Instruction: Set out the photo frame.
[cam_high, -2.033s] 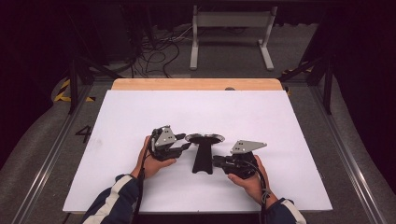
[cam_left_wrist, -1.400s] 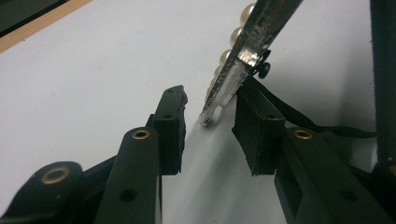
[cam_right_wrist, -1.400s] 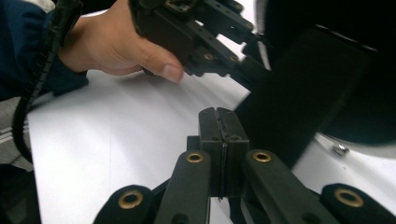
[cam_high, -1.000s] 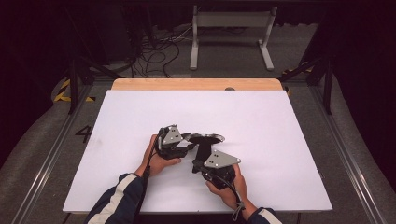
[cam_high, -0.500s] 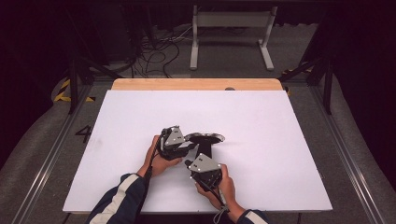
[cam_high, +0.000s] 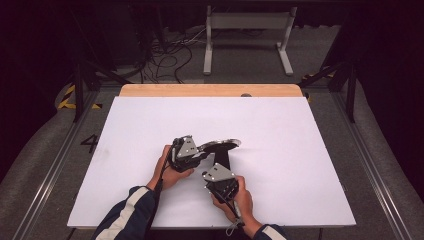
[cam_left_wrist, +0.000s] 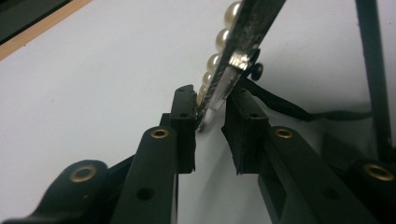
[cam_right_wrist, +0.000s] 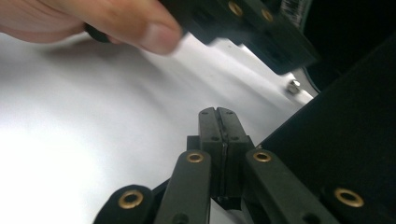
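A black stand (cam_high: 223, 159) with a round, pearl-edged disc (cam_high: 220, 145) on top sits mid-table. My left gripper (cam_high: 201, 151) reaches its rim from the left. In the left gripper view the glittery rim (cam_left_wrist: 233, 56) slants across the gap of the left gripper (cam_left_wrist: 210, 116). The jaws have just been closing, and both pads touch the rim. My right gripper (cam_high: 219, 175) sits just in front of the stand, jaws shut with nothing between them. In its own view the right gripper (cam_right_wrist: 218, 116) lies close beside the dark stand (cam_right_wrist: 345, 140), with the other hand (cam_right_wrist: 116, 23) ahead.
The white table sheet (cam_high: 300, 150) spreads out on all sides of the stand. A wooden strip (cam_high: 210, 90) runs along the far edge. Beyond it are cables and a white frame (cam_high: 247, 35) on the floor.
The right hand has swung from the stand's right side to just in front of it, sinking a little. The left hand stayed put while its jaws narrowed onto the rim.
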